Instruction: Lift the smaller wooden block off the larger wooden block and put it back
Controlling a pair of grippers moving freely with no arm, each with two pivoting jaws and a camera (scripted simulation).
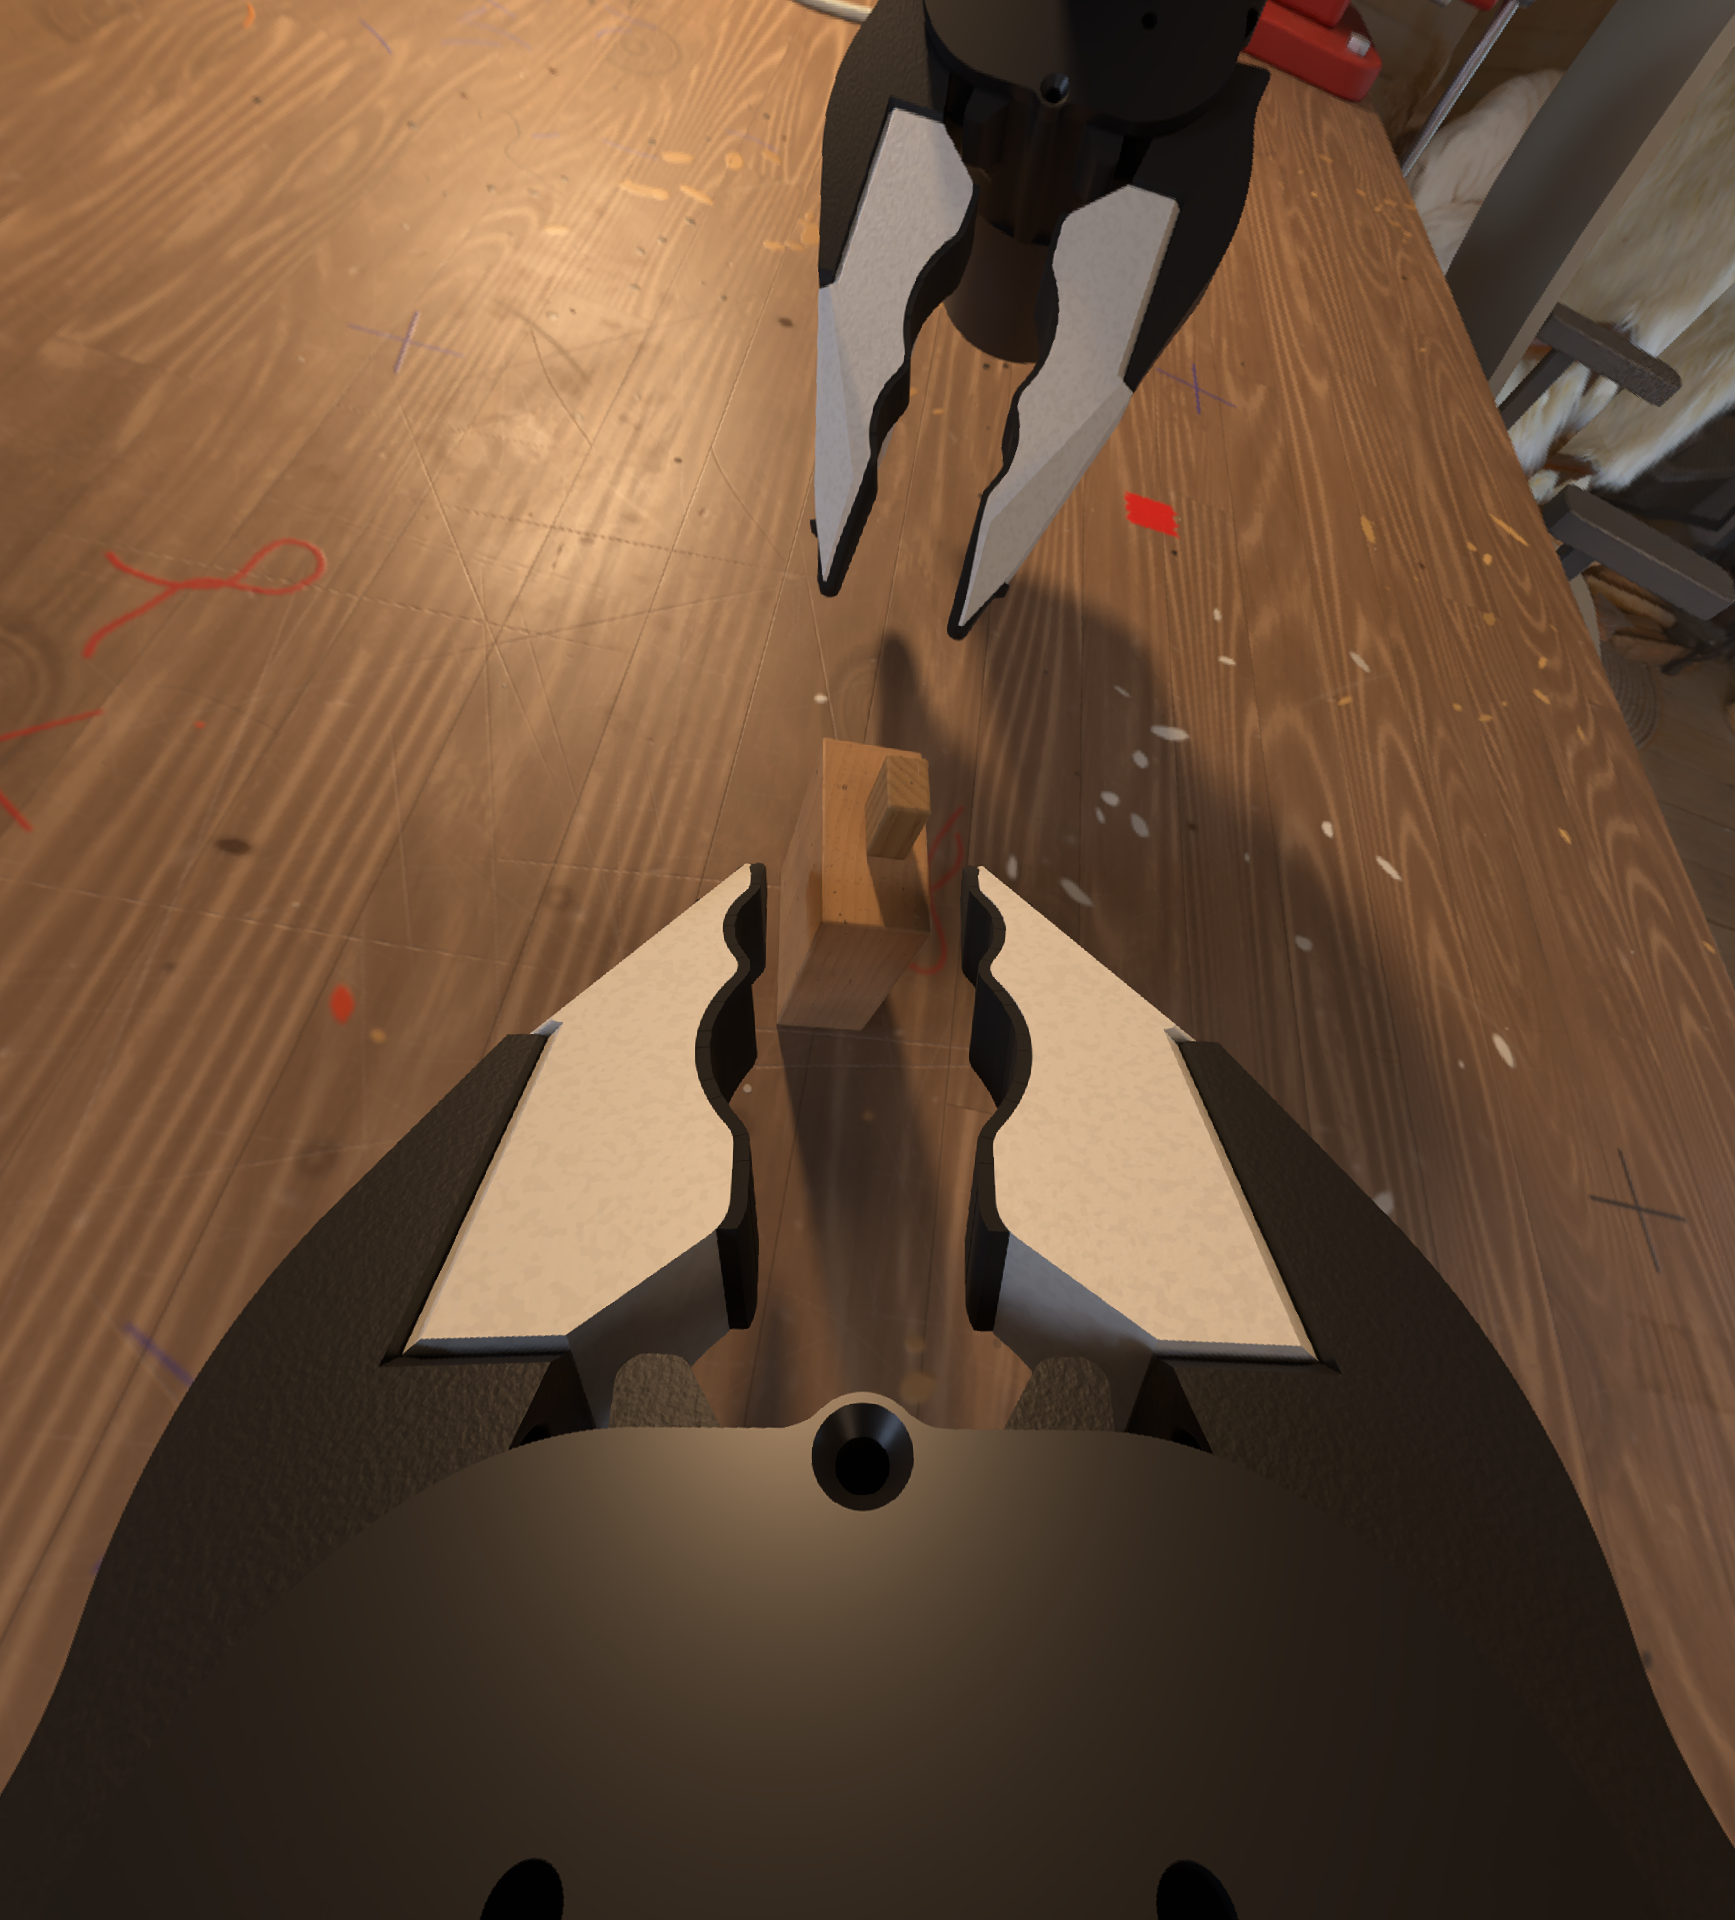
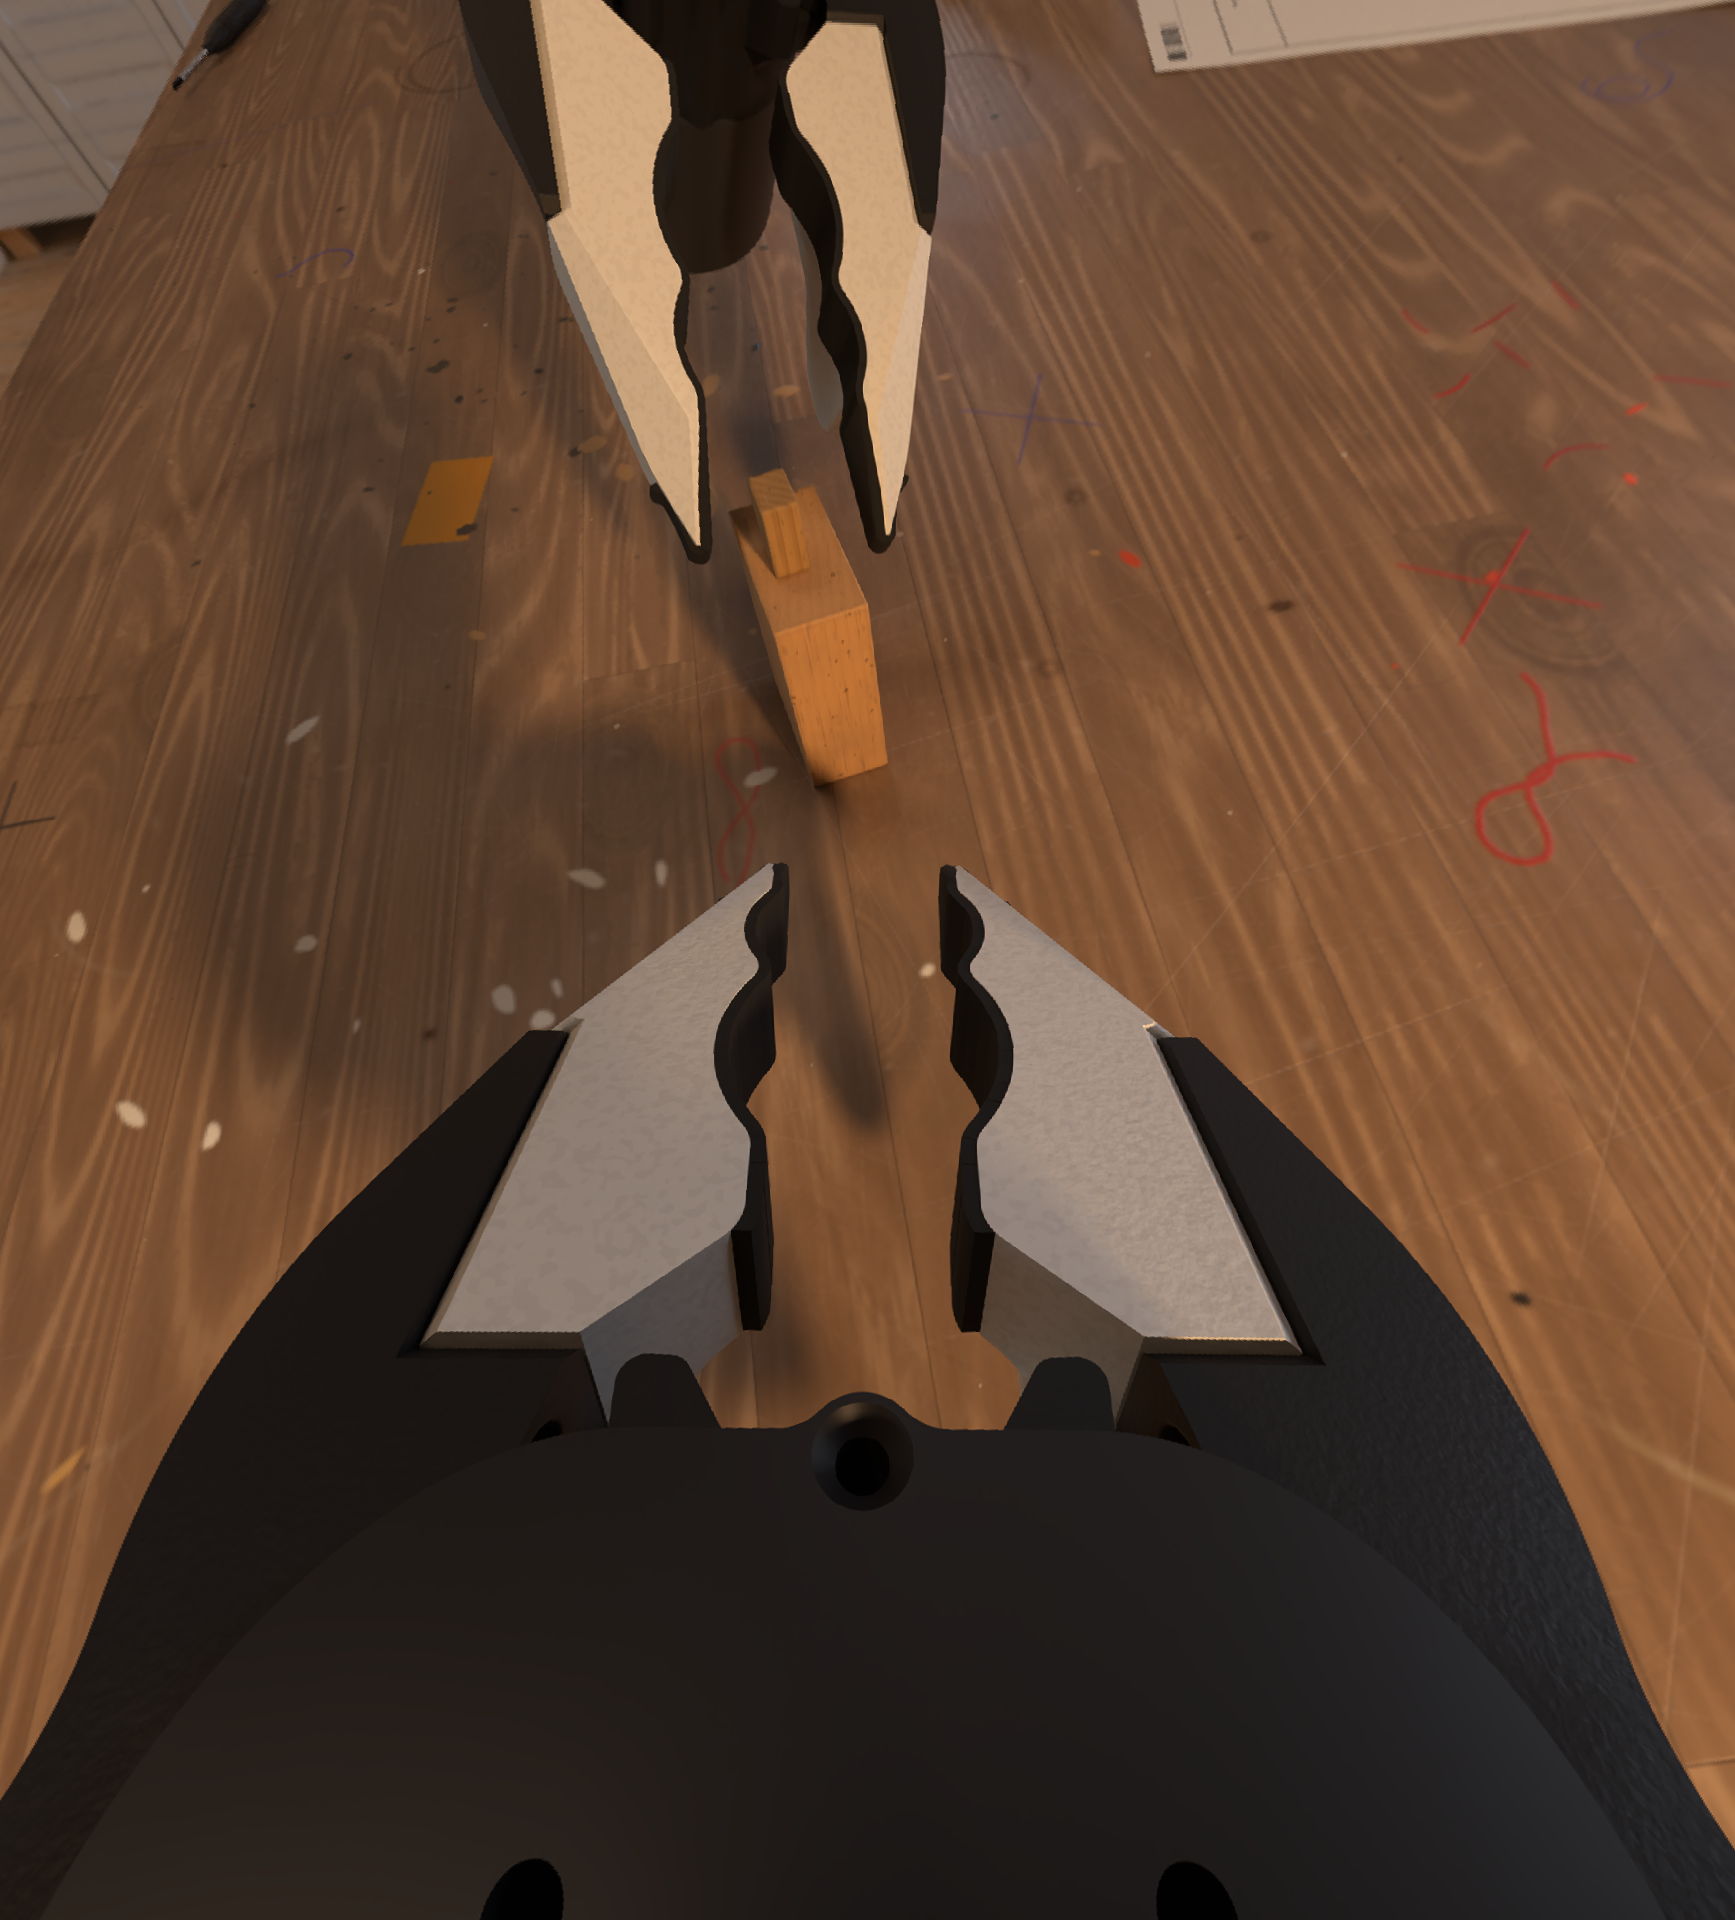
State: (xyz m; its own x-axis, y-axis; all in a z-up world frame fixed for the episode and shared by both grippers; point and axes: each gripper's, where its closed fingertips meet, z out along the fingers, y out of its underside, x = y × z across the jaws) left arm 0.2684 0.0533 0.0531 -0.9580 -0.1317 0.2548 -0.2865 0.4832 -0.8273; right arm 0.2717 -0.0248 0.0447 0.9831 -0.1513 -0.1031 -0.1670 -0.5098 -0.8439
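The larger wooden block (image 1: 837, 966) lies on the workbench (image 1: 323, 416), and the smaller wooden block (image 1: 894, 805) sits on top of it toward its far end. My left gripper (image 1: 865, 883) is open, with its fingertips on either side of the larger block's near end; they do not grip it. My right gripper (image 1: 894, 608) hangs open and empty beyond the blocks. In the right wrist view, the right gripper (image 2: 863, 878) is short of the larger block (image 2: 832, 686). The left gripper (image 2: 788, 545) straddles the end that carries the smaller block (image 2: 778, 520).
The bench edge runs along the right of the left wrist view, with a chair draped in white fur (image 1: 1621, 260) and a red box (image 1: 1310, 42) past it. A red tape mark (image 1: 1151, 514), an orange patch (image 2: 447, 499) and a paper sheet (image 2: 1414, 31) lie on the bench.
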